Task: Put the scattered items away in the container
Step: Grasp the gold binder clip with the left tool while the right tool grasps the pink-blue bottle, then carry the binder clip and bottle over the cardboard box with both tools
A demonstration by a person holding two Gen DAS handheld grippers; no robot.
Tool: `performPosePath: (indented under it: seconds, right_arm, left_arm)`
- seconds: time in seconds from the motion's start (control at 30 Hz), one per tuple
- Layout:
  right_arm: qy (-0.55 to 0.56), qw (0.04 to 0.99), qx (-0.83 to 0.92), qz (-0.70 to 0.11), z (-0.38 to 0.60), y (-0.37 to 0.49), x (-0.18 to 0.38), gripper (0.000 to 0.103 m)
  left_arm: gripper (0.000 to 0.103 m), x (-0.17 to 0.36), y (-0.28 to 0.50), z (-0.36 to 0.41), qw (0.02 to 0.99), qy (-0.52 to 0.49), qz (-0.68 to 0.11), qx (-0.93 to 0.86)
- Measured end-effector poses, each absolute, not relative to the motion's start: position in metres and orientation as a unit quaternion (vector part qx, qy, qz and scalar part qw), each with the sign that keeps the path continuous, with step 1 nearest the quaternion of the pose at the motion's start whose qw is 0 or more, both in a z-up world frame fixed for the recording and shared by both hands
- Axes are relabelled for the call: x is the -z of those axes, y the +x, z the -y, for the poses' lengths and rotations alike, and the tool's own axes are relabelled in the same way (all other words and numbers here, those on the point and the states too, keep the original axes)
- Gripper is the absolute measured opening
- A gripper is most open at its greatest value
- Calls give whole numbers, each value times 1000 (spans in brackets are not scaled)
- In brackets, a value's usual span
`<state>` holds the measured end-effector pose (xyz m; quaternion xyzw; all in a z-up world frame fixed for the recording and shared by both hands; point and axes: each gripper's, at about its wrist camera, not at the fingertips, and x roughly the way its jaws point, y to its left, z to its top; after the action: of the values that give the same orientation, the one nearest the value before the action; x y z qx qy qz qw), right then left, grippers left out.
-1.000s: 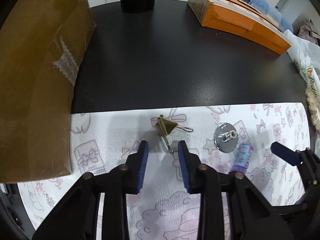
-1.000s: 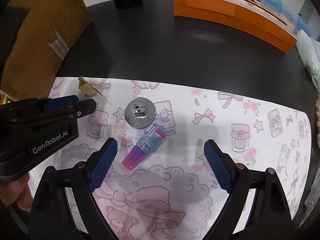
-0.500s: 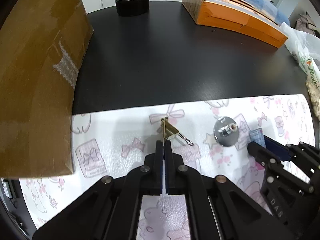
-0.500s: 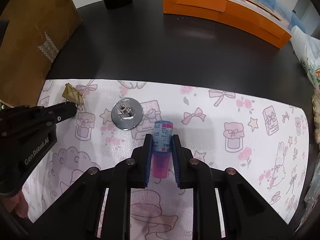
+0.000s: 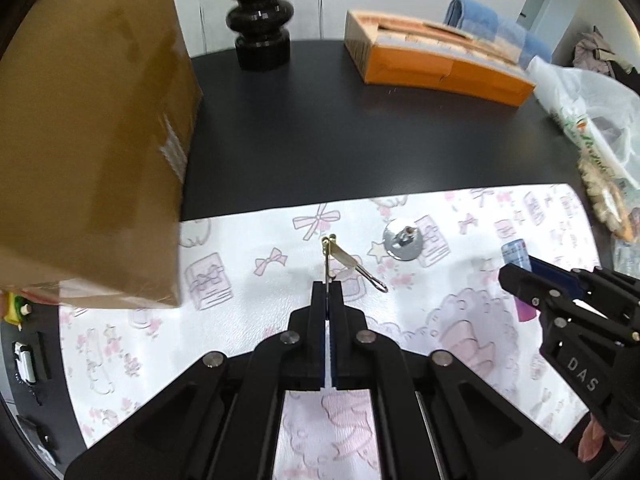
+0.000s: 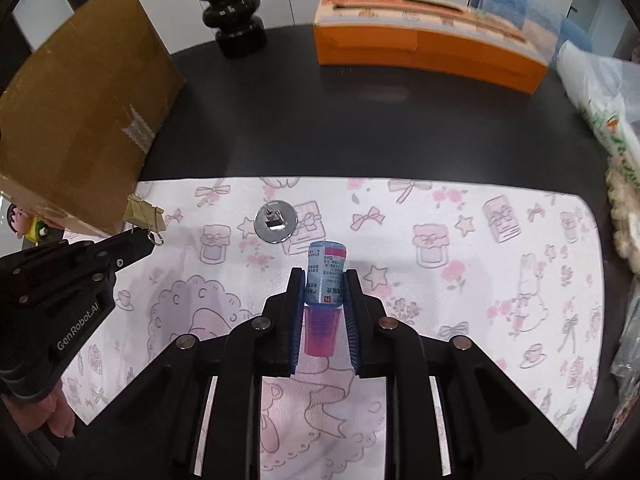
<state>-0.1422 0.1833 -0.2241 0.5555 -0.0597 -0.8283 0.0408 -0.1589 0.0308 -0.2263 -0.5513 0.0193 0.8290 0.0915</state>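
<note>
My left gripper [image 5: 328,285] is shut on a wire handle of the gold binder clip [image 5: 338,254], which sticks out ahead of its fingertips over the patterned mat [image 5: 240,340]. In the right wrist view the same clip [image 6: 144,214] sits at the left gripper's tip [image 6: 140,240], close to the brown cardboard box [image 6: 80,120]. My right gripper [image 6: 325,274] is shut on a small bottle [image 6: 326,260] with a blue label and a pink cap. A silver disc [image 6: 275,222] lies on the mat between the two grippers. The box's inside is hidden.
The cardboard box [image 5: 88,140] fills the left side. A black vase [image 5: 262,36] stands at the back, and an orange box [image 5: 436,64] with a blue towel [image 5: 492,26] behind it lies at the back right. Plastic bags [image 5: 592,120] crowd the right edge. Bare black tabletop [image 5: 340,140] lies beyond the mat.
Both grippers went from open to shut, the left on the binder clip and the right on the bottle. Both views have since tilted up, showing more of the table's back.
</note>
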Motion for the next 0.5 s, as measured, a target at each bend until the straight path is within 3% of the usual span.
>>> performPosePath:
  seconds: [0.5]
  right_arm:
    - [497,42,866,33,-163,-105,136,19]
  left_arm:
    - [1,150,-117,-15,103,-505,10,-857]
